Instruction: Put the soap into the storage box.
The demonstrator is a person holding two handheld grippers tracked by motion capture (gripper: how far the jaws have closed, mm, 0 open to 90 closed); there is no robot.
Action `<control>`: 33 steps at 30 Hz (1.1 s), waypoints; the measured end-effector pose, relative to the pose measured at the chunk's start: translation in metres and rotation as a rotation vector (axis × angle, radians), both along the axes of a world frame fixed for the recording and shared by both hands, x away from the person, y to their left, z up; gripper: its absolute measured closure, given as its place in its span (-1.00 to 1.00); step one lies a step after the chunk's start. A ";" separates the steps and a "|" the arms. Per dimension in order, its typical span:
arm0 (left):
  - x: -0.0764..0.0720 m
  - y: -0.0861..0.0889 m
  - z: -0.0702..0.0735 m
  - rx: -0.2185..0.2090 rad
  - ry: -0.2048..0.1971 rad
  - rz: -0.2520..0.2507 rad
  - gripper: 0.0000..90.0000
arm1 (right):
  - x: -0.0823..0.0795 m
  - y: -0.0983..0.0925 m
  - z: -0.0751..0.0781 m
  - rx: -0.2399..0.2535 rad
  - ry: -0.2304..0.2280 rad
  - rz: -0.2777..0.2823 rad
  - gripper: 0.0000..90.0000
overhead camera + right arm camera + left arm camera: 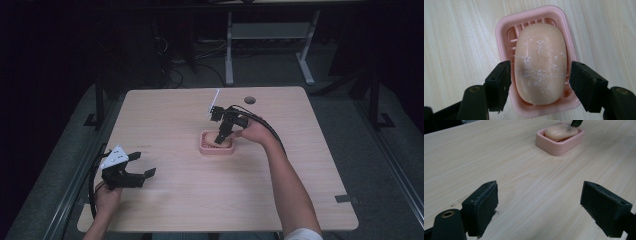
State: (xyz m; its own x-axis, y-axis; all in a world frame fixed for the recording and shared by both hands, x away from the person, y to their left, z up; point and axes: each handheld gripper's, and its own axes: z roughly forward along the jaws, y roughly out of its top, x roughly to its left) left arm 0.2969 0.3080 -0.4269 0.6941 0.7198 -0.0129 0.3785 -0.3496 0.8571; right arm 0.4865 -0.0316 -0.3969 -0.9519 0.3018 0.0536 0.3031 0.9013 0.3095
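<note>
Soap (pixel 540 63) lies in the pink dish (pixel 504 27) near the table (pixel 165 200) centre. The right gripper (pixel 540 80) straddles it, jaws apart, a slight gap each side, as its own view shows. The left gripper (pixel 134 175), jaws wide apart, sits well away from the dish.

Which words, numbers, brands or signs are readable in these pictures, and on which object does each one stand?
None can be read. The soap shows only white specks and scratches, no stamped brand; the pink soap dish, the wooden table and both grippers, left and right, bear no lettering.
</note>
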 end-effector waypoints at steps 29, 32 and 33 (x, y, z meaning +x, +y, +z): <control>0.000 0.000 0.000 0.005 0.002 0.001 -0.68 | -0.011 -0.028 0.005 0.032 -0.004 -0.035 -0.29; 0.000 0.000 0.000 0.006 0.004 0.001 -0.68 | -0.013 -0.030 0.006 0.035 -0.009 -0.038 -0.29; 0.000 0.000 0.000 0.008 0.004 0.001 -0.68 | -0.013 -0.031 0.006 0.036 -0.007 -0.040 -0.29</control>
State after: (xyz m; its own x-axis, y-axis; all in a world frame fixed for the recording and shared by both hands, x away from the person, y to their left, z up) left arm 0.2966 0.3082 -0.4271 0.6936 0.7203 -0.0097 0.3819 -0.3562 0.8528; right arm 0.4731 -0.0628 -0.3908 -0.9394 0.3379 0.0580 0.3365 0.8767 0.3438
